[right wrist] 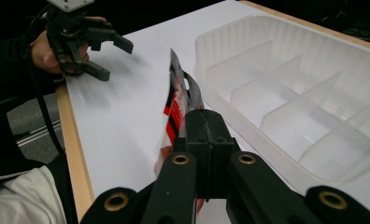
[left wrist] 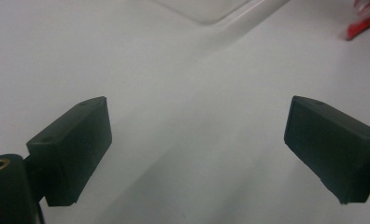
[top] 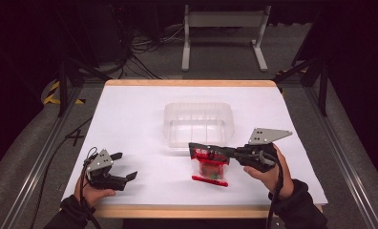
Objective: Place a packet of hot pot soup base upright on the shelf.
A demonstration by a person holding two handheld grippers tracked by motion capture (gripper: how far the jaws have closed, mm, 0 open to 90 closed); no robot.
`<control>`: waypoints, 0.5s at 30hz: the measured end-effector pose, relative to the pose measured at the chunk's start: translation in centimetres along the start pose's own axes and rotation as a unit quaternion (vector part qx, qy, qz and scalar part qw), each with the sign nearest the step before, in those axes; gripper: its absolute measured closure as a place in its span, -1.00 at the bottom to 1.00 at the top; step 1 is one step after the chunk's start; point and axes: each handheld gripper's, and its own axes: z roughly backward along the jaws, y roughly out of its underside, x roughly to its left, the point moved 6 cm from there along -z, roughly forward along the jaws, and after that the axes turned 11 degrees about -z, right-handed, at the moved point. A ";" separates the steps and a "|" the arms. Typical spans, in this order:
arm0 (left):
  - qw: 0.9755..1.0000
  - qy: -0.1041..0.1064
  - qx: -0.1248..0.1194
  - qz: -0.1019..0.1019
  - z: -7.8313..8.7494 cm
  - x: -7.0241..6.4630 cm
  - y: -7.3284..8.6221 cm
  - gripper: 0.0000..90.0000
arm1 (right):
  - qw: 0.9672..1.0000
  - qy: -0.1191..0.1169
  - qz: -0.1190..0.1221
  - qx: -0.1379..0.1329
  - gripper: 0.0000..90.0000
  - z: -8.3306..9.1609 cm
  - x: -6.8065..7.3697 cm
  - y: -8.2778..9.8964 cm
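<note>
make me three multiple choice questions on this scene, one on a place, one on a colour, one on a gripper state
1. Where is the clear plastic tray?
A. mid-table, beyond the packet
B. on the floor
C. in the person's left hand

2. What colour is the strip along the packet's bottom edge?
A. blue
B. red
C. yellow

3. How do the jaws of the left gripper stand?
A. shut on the packet
B. shut on the tray
C. open with nothing between them

Answers: 1 A, the high view shows the tray at the table's middle behind the packet. 2 B, the strip is red. 3 C, the left gripper view shows its jaws apart over bare table, while the right gripper pinches the packet.
</note>
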 end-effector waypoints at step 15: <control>1.000 0.002 0.003 -0.001 0.0 0.0 0.1 -0.81 | 0.998 0.043 0.005 -0.037 1.00 2.8 -0.4 -1.6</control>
